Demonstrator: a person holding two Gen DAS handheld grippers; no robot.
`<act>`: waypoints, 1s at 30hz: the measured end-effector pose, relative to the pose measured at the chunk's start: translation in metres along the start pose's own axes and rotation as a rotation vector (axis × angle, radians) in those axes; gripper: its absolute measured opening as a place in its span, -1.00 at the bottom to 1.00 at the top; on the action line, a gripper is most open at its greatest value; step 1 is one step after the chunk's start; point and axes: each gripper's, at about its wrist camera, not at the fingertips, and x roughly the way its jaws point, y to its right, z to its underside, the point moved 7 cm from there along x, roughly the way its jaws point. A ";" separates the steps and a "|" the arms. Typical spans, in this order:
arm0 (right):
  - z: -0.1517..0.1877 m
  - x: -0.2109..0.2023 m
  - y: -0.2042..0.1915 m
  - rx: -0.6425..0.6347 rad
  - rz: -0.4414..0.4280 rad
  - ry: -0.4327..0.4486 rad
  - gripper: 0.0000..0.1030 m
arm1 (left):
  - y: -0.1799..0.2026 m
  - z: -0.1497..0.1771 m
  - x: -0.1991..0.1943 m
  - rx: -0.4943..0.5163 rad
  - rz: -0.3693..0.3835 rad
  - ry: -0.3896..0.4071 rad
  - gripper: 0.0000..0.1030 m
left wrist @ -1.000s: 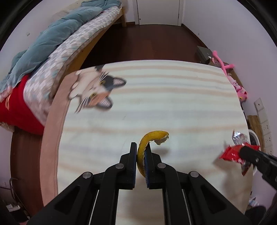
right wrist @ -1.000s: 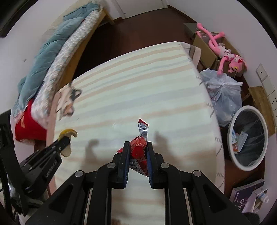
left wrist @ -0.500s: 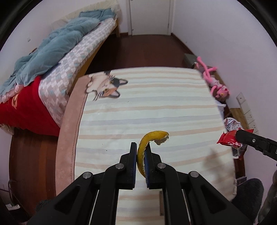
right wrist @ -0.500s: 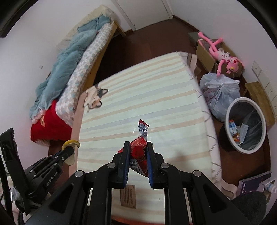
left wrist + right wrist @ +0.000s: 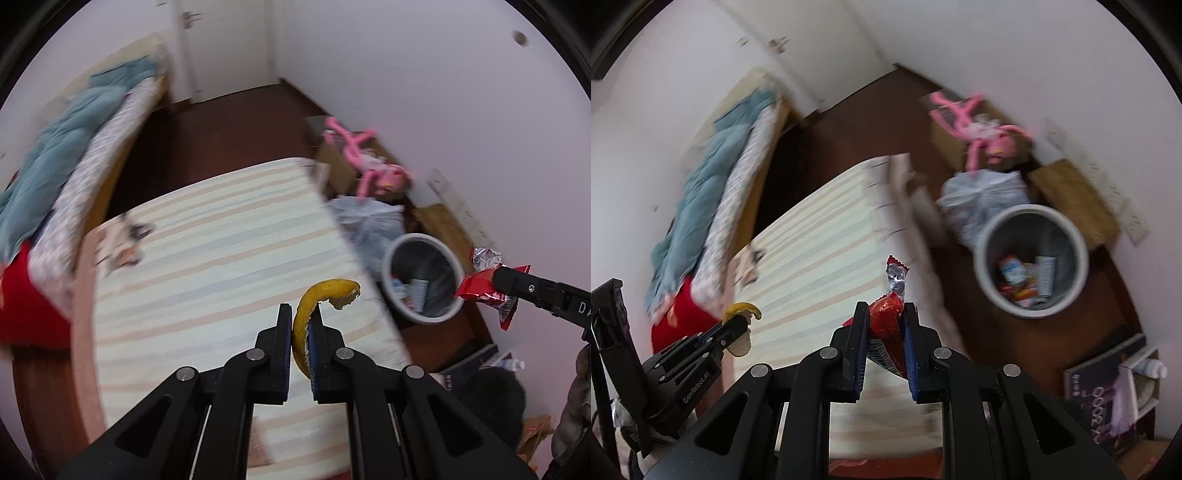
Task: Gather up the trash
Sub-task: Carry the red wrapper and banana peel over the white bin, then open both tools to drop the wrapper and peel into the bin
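My left gripper is shut on a curled yellow fruit peel, held high above the striped table. My right gripper is shut on a red snack wrapper with a silver end. In the left wrist view the right gripper and its wrapper hang just right of the white trash bin on the floor. The right wrist view shows the bin, with several wrappers inside, up and right of my fingers, and the left gripper with the peel at far left.
A tied plastic bag and a pink plush toy on a box lie beyond the bin. A bed with a blue duvet runs along the left. Books and a bottle sit on the floor at lower right.
Both grippers have lifted further and swung right toward the bin, still holding the peel and the wrapper. The bin now shows in the left wrist view, and both views are motion-blurred.
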 end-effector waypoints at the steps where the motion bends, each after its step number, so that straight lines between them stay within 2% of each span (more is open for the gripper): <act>1: -0.005 -0.002 0.013 0.013 0.013 0.005 -0.64 | 0.018 -0.007 0.007 0.021 0.019 -0.005 -0.90; 5: -0.023 -0.001 0.084 0.087 0.082 0.003 -0.64 | 0.083 -0.028 0.039 0.099 0.082 -0.046 -0.90; 9: -0.037 0.025 0.155 0.151 0.158 -0.048 -0.64 | 0.154 -0.042 0.094 0.186 0.151 -0.158 -0.90; 13: -0.046 0.074 0.219 0.215 0.204 -0.138 -0.64 | 0.203 -0.045 0.158 0.255 0.169 -0.295 -0.89; 17: -0.048 0.125 0.258 0.258 0.204 -0.231 -0.64 | 0.232 -0.040 0.224 0.266 0.215 -0.468 -0.89; 20: -0.049 0.156 0.284 0.285 0.213 -0.283 -0.64 | 0.247 -0.036 0.261 0.237 0.245 -0.578 -0.89; 25: -0.051 0.184 0.305 0.310 0.203 -0.325 -0.62 | 0.260 -0.037 0.295 0.172 0.296 -0.685 -0.86; 26: -0.051 0.188 0.305 0.314 0.190 -0.333 -0.58 | 0.261 -0.038 0.300 0.165 0.294 -0.696 -0.80; 27: -0.051 0.194 0.307 0.321 0.174 -0.347 -0.45 | 0.262 -0.040 0.304 0.158 0.296 -0.697 -0.79; 28: -0.052 0.196 0.309 0.323 0.179 -0.352 -0.33 | 0.260 -0.043 0.306 0.153 0.284 -0.691 -0.70; 30: -0.053 0.200 0.312 0.322 0.186 -0.351 0.21 | 0.256 -0.050 0.307 0.143 0.276 -0.677 -0.01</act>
